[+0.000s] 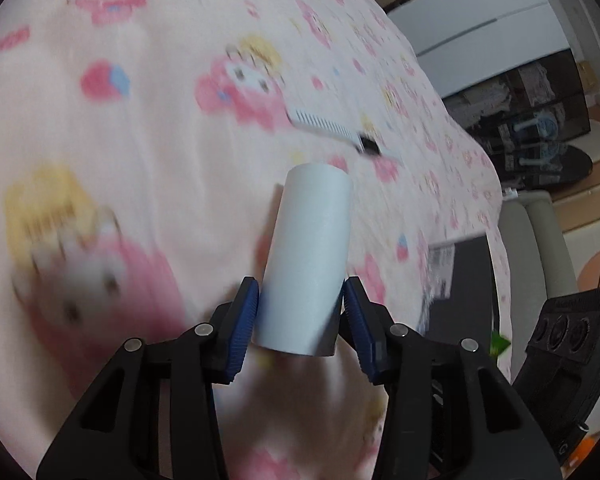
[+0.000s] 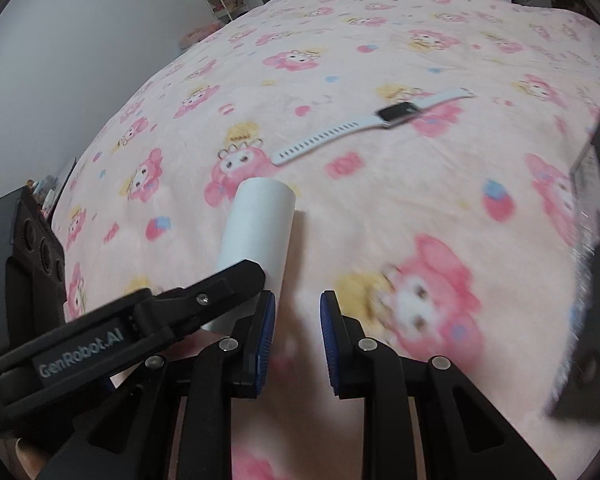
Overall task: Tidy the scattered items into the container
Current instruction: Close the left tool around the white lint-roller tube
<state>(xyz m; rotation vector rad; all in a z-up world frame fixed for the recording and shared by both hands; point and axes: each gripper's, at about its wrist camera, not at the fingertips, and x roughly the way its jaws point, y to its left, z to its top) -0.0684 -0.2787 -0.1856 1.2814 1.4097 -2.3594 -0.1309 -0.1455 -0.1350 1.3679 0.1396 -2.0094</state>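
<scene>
Beyond white tube (image 1: 306, 264) on blanket (image 1: 140, 140): watch (image 2: 374, 120), unobstructed.

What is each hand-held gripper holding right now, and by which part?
The left hand-held gripper clamps the white cylinder across its sides near its lower end. The right hand-held gripper holds nothing; its jaws stand apart.

Left wrist view: bedspread (image 1: 140, 140) print smeared by blur; watch (image 1: 340, 132) strap partly blurred, its far end indistinct. Right wrist view: dark container (image 2: 592, 200) cut off at right edge; left claw (image 2: 236, 280) hides the roll's (image 2: 260, 224) near end.
</scene>
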